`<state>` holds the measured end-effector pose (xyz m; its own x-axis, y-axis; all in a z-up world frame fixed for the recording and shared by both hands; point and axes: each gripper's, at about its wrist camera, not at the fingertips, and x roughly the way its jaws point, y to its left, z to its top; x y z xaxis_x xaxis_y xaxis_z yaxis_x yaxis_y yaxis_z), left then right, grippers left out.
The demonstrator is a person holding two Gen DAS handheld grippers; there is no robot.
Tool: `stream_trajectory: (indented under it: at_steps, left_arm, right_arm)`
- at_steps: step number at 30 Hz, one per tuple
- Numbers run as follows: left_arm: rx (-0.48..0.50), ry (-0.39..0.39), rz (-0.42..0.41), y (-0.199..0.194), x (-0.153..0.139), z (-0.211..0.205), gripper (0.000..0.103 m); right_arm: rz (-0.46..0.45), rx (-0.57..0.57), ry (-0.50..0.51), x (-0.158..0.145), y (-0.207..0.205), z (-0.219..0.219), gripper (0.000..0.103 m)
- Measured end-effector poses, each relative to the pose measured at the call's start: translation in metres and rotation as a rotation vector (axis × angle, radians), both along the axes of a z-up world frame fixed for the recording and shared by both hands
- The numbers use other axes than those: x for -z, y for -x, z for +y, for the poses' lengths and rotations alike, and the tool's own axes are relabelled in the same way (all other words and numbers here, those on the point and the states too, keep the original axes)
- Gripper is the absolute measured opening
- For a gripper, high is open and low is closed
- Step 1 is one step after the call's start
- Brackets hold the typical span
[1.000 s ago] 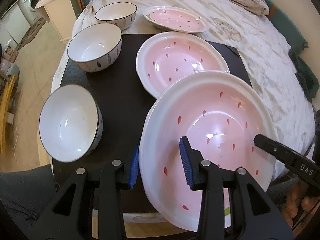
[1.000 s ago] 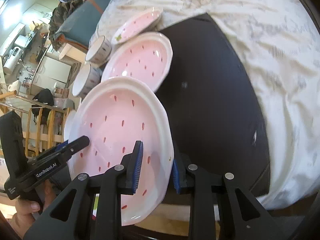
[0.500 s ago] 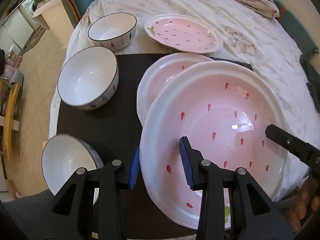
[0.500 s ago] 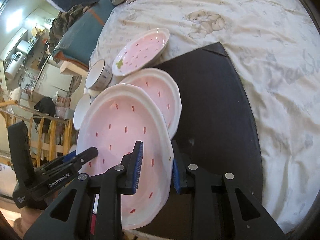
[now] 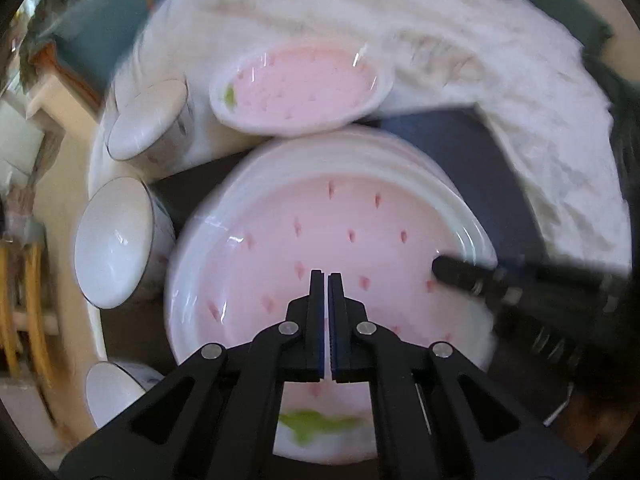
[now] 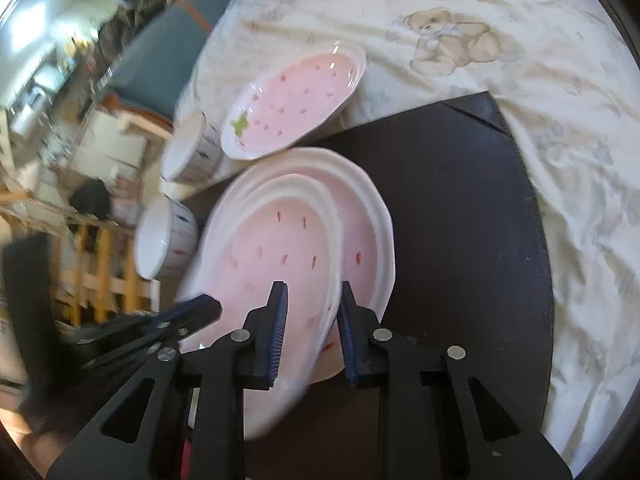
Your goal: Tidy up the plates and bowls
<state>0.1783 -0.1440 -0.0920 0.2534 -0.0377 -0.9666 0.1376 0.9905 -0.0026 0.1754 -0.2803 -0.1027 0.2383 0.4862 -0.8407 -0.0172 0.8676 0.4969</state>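
Note:
A large pink strawberry plate (image 5: 340, 240) rests tilted over a second pink plate (image 6: 368, 240) on the black mat (image 6: 460, 240). My left gripper (image 5: 328, 280) hangs above the top plate's middle, jaws shut with nothing between them. My right gripper (image 6: 312, 312) straddles the top plate's (image 6: 280, 248) near right rim. Its jaws are closing with the rim between the pads. One right finger (image 5: 452, 272) shows over that rim in the left wrist view. Both views are motion-blurred.
A smaller oval pink plate (image 5: 304, 88) lies behind on the bedsheet (image 6: 448, 40). Three white bowls (image 5: 116, 240) (image 5: 148, 120) (image 5: 112, 392) line the mat's left side. A wooden railing (image 6: 100, 280) and the floor drop away beyond them.
Both grippers carried the large plate forward onto the second plate. The left jaws came off its rim and shut. The right jaws still straddle the rim.

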Motion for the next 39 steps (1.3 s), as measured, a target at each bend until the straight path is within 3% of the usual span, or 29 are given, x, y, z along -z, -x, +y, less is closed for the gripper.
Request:
stream_trajectory:
  at_steps: [1, 3, 6, 10, 16, 17, 20, 25, 29, 32, 37, 39]
  left_arm:
    - [-0.019, 0.019, 0.017, -0.002, 0.005, 0.002, 0.002]
    - [-0.013, -0.018, -0.013, -0.001, 0.007, 0.001, 0.002]
    - [-0.068, 0.026, 0.032, -0.004, 0.01, 0.014, 0.002]
    - [-0.158, 0.032, 0.04, -0.001, 0.005, 0.04, 0.003]
    - [-0.218, 0.024, 0.066, 0.003, 0.01, 0.061, 0.005]
    - [-0.232, 0.024, 0.071, 0.004, 0.01, 0.064, 0.009]
    - [-0.27, 0.027, 0.087, 0.006, 0.013, 0.075, 0.04]
    - [-0.286, 0.037, 0.121, 0.002, 0.025, 0.081, 0.04]
    - [-0.289, 0.094, 0.146, -0.002, 0.033, 0.081, 0.025]
    - [-0.298, 0.105, 0.152, -0.003, 0.035, 0.08, 0.025]
    - [-0.373, 0.191, 0.19, -0.008, 0.037, 0.098, 0.024]
    - [-0.358, 0.172, 0.183, -0.009, 0.035, 0.095, 0.024]
  right_arm:
    - [0.026, 0.006, 0.024, 0.01, 0.0, 0.004, 0.014]
    - [0.111, 0.053, -0.012, 0.033, 0.002, -0.001, 0.013]
    - [0.097, 0.092, -0.039, 0.032, -0.002, -0.015, 0.01]
    - [0.107, 0.141, -0.071, 0.033, -0.005, -0.027, 0.008]
    - [0.103, 0.138, -0.051, 0.03, -0.005, -0.025, 0.009]
    - [0.101, 0.135, -0.044, 0.029, -0.006, -0.024, 0.009]
    - [0.103, 0.134, -0.042, 0.03, -0.006, -0.025, 0.009]
    - [0.107, 0.135, -0.04, 0.03, -0.008, -0.022, 0.009]
    - [0.122, 0.127, -0.041, 0.03, -0.007, -0.021, 0.009]
    - [0.152, 0.111, -0.057, 0.031, -0.003, -0.02, 0.009]
    - [0.172, 0.13, -0.064, 0.031, -0.003, -0.021, 0.012]
    - [0.184, 0.13, -0.054, 0.028, -0.002, -0.019, 0.012]
